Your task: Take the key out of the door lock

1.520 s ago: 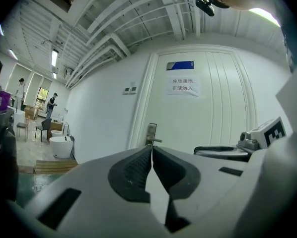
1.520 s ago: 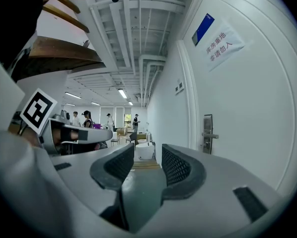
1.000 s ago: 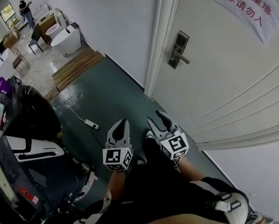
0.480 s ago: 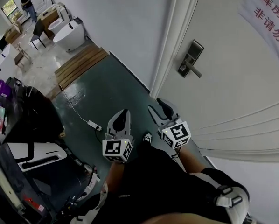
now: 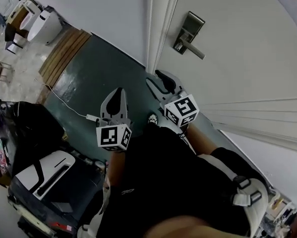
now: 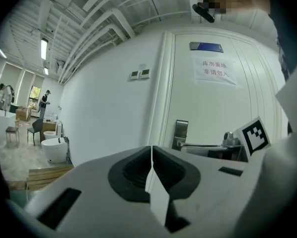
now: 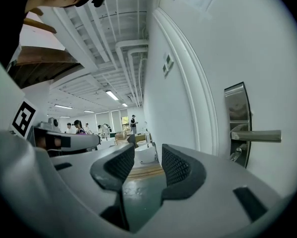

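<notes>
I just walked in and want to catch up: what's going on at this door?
A person stands facing a white door with a gripper in each hand. The left gripper is shut and empty. The right gripper is open and empty, and is the one nearer the lock. Neither touches the lock, so nothing has been pulled from it yet.

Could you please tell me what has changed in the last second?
Both grippers have moved up toward the door lock, the right gripper leading with jaws apart; the head view has tilted too. Nothing was grasped or released: the left gripper stays shut and empty, and the lock is untouched.
</notes>
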Demonstrator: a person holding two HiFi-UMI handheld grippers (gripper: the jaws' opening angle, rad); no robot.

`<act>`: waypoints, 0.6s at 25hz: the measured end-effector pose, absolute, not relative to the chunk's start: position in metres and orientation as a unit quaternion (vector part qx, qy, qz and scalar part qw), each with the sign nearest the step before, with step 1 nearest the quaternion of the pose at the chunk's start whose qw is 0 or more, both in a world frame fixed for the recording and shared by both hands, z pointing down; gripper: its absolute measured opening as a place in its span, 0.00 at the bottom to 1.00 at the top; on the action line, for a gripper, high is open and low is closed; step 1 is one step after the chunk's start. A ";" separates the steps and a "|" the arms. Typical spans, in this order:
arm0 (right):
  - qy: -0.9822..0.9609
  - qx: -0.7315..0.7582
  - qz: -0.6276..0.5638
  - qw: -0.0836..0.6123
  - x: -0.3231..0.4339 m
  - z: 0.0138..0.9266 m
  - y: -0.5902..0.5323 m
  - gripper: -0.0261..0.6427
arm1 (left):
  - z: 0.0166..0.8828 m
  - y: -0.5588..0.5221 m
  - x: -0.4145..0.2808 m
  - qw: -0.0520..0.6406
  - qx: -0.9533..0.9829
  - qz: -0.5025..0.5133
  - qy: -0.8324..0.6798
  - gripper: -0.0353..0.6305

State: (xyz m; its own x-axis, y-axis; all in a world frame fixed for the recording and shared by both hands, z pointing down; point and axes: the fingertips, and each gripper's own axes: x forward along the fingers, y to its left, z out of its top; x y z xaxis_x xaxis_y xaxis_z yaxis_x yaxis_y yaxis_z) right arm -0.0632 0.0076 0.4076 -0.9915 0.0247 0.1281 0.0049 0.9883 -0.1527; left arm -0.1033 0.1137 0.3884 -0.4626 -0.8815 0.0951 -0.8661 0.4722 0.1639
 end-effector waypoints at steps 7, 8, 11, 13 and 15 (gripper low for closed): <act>-0.991 0.043 0.101 0.072 -0.073 0.427 -0.038 0.28 | 0.401 0.072 -0.123 0.103 0.543 -0.032 -0.833 0.10; -0.991 0.051 0.102 0.075 -0.074 0.432 -0.045 0.28 | 0.403 0.063 -0.126 0.105 0.549 -0.031 -0.829 0.10; -0.988 0.079 0.107 0.082 -0.074 0.442 -0.064 0.28 | 0.407 0.036 -0.132 0.110 0.574 -0.028 -0.811 0.10; -0.985 0.100 0.111 0.084 -0.074 0.447 -0.076 0.28 | 0.411 0.016 -0.136 0.114 0.595 -0.024 -0.795 0.10; -0.982 0.126 0.114 0.085 -0.075 0.451 -0.090 0.28 | 0.415 -0.007 -0.140 0.119 0.622 -0.021 -0.774 0.10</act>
State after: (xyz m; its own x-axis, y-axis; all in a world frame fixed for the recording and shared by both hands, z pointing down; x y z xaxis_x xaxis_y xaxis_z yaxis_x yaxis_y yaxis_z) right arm -0.0747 -0.0905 0.4510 -0.9539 -0.2271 0.1960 -0.2661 0.9423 -0.2031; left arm -0.1402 -0.0074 0.4155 -0.1992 -0.9672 0.1577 -0.9573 0.2264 0.1798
